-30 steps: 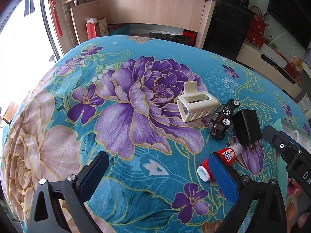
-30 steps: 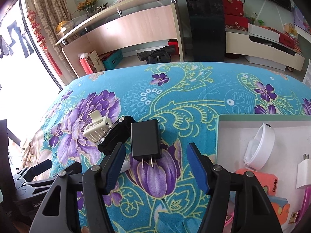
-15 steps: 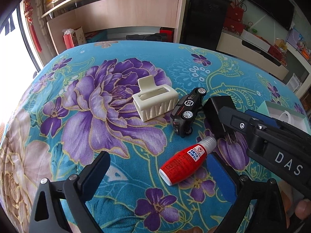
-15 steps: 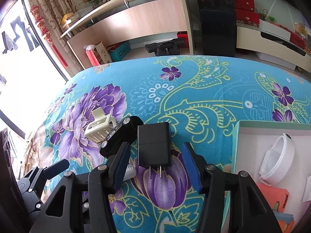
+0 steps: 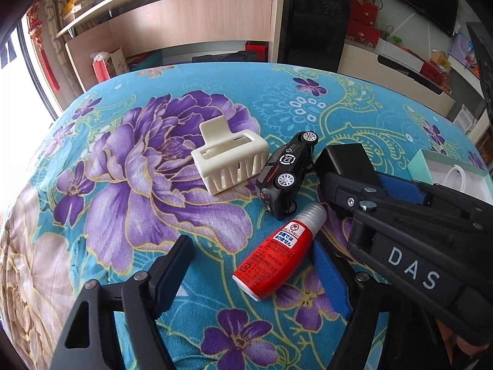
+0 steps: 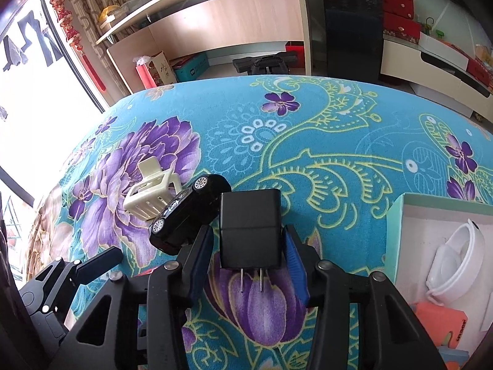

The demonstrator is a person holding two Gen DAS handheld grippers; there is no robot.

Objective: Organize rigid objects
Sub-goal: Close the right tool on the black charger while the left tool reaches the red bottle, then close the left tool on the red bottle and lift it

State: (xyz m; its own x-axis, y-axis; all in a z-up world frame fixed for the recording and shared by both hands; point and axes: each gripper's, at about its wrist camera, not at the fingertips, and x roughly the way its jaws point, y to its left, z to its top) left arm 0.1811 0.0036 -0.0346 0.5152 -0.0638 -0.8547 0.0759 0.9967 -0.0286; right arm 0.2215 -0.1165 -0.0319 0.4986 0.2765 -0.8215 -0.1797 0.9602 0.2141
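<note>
A pale green box (image 6: 393, 231) at the right of the floral cloth (image 6: 308, 129) held a white lidded tub (image 6: 456, 262) and an orange packet (image 6: 440, 323). The black charger (image 6: 250, 231), matte, two prongs toward the camera, lay flat beside a toy car (image 6: 185, 215). The right gripper (image 6: 249, 256) was closing around it, pads not yet pressing. The left gripper (image 5: 252, 277) was closing around a red bottle (image 5: 277, 256), untouched.
</note>
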